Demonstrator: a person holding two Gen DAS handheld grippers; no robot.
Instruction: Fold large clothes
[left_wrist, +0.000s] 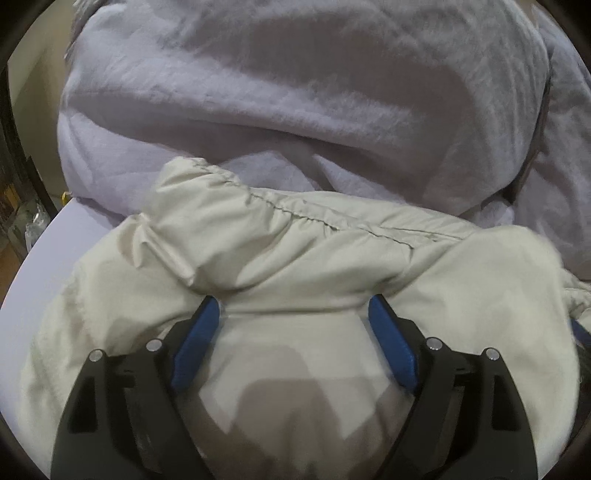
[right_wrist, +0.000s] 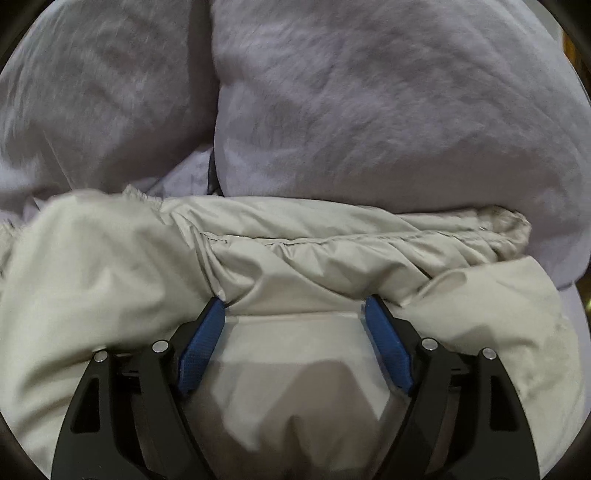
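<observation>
A cream puffy jacket (left_wrist: 295, 258) lies bunched on the surface and fills the lower half of the left wrist view. It also shows in the right wrist view (right_wrist: 295, 251), with a gathered seam across its top. My left gripper (left_wrist: 295, 306) is open, its blue pads (left_wrist: 197, 343) spread wide and pressed against the cream fabric, which lies between them. My right gripper (right_wrist: 295, 306) is open in the same way, blue pads (right_wrist: 388, 347) apart with the jacket's fabric between them. Neither gripper pinches the cloth.
A lilac-grey fleecy blanket (left_wrist: 295, 92) is heaped behind the jacket and fills the upper half of both views (right_wrist: 369, 110). A pale lilac flat surface (left_wrist: 48, 266) shows at the left. Dark cluttered furniture (left_wrist: 14, 177) stands at the far left edge.
</observation>
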